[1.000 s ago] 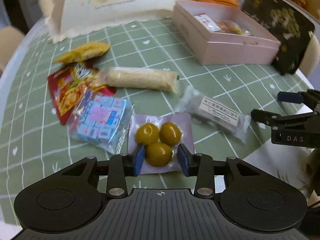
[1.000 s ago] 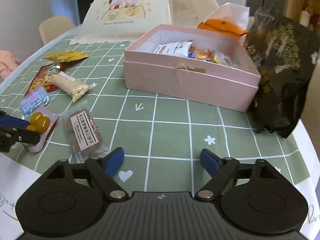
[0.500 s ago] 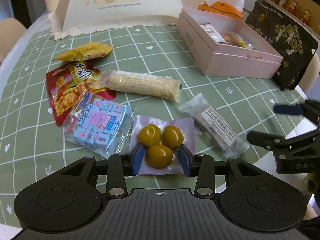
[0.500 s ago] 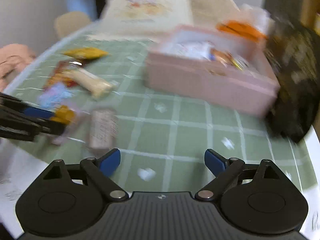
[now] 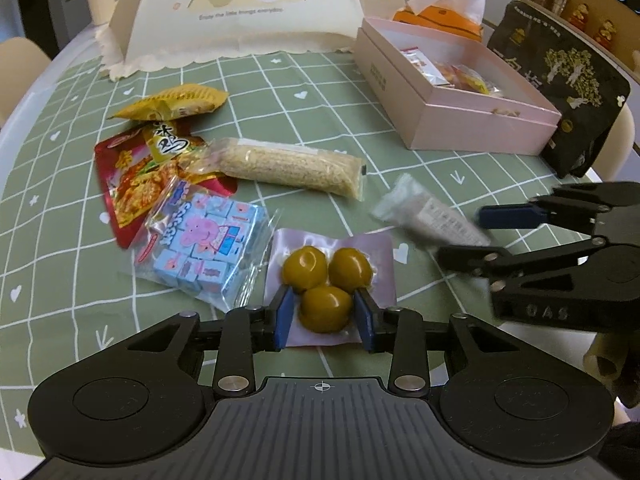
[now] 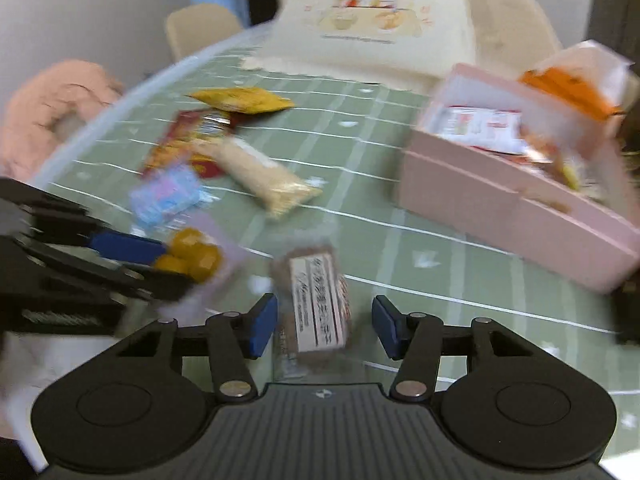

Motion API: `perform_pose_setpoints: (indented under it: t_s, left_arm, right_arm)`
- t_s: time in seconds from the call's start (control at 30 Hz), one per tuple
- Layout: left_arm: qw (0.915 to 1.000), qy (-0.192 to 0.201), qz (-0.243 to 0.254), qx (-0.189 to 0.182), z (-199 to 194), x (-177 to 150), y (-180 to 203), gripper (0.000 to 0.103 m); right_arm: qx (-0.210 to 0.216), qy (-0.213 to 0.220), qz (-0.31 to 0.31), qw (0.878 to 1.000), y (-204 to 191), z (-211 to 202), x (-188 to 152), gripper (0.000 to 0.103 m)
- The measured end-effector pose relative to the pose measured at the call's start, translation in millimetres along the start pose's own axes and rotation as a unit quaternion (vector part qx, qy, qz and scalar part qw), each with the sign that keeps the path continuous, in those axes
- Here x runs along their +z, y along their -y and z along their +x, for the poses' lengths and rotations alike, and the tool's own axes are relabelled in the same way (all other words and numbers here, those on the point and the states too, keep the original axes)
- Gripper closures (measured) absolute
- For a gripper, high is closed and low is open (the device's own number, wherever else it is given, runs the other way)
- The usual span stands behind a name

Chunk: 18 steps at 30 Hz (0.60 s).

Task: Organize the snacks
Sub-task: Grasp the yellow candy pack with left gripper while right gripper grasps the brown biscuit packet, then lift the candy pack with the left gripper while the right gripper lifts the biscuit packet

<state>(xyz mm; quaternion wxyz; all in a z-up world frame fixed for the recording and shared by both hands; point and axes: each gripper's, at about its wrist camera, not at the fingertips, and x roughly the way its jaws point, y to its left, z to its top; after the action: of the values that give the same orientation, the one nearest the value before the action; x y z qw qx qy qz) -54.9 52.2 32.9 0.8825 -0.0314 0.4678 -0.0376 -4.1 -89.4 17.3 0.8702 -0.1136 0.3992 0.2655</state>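
Vacuum pack of three green olive-like fruits on a pale purple backing, lying near the front edge of the green grid-pattern tablecloth. The left gripper is closed on the pack, its blue pads pressing either side of the nearest fruit. In the right wrist view the same pack appears at left, blurred, held by the left gripper.

Brown snack bar in a clear wrapper with a white label, lying on the cloth to the right of the fruit pack. The right gripper is open, one blue pad on each side of the bar and neither touching it. From the left wrist view the bar reaches in between the fingers of the right gripper.

Other snacks lie to the left: a clear bag of blue cartoon-pig cubes just beside the fruit pack, a red noodle packet partly beneath it, a long pale rice-crisp bar, and a yellow packet farther back.

Open pink box at right rear, holding several wrapped snacks. A black printed bag stands just beside its right end; an orange tissue pack lies behind it. A cream food-cover tent with cartoon print stands at the back of the table.
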Motion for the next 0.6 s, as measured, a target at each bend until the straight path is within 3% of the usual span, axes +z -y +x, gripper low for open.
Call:
perform_pose_setpoints:
  t_s: [0.13,0.4,0.47,0.6]
  left_arm:
    - [1.0,0.004,0.001,0.002,0.0,-1.2,1.4,0.065]
    - [1.0,0.007,0.004,0.004,-0.1,-2.2,2.0,0.064]
    - [0.9999,0.007,0.006,0.004,-0.2,-2.4,2.0,0.064]
    - [0.9999,0.007,0.008,0.003,-0.3,-2.1,1.3,0.064]
  right_arm:
    - [0.0,-0.008,0.028,1.0,15.2,-5.3,-3.8,0.05]
    - [0.006,0.0,0.008,1.0,8.5,9.6,13.3,0.046]
    - [0.012,-0.003,0.012,1.0,8.0,8.1,18.7,0.065]
    - [0.033,0.019,0.034,0.999,10.0,-21.4,21.1,0.066]
